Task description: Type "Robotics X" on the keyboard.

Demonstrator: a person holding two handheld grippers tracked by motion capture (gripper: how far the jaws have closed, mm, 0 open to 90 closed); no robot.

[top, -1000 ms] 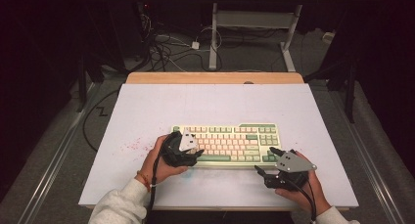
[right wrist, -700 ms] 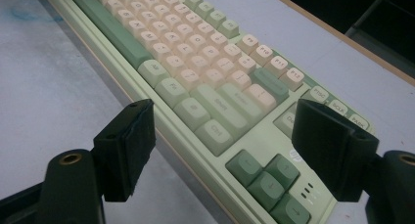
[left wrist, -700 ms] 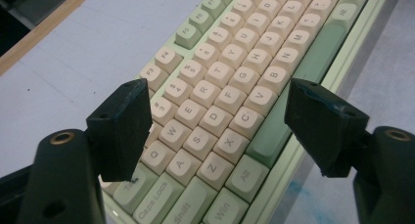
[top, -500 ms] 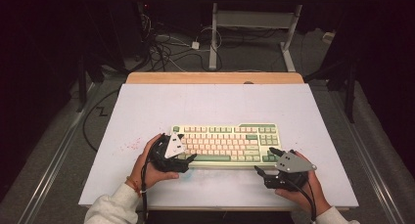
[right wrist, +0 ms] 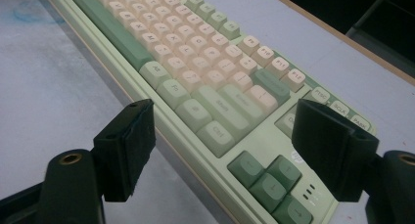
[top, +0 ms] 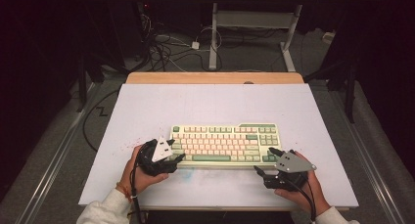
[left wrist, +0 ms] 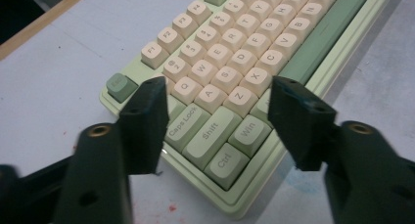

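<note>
Pale-green keyboard (top: 224, 145) lies mid-table; the left gripper (left wrist: 218, 121), jaws just narrowing yet gaping, straddles its near-left corner, while the right gripper (right wrist: 235, 145) gapes empty over the other corner.

Black two-jaw left tool (top: 169, 161) and right tool (top: 266, 166), grey triangular plates, black cables, white sleeves

The keyboard (top: 225, 145) has a pale green case w/ cream letter keys and darker sage-green keys for Esc, space bar, arrows & modifiers, legends in faint grey. The table (top: 215, 106) is a light lavender-grey sheet w/ red specks near its front-left and a blue smudge at the front, over a tan wood edge. Both grippers, left gripper (top: 173, 159) & right gripper (top: 264, 161), are black w/ grey three-cornered plates and brass-coloured screw eyes.
</note>
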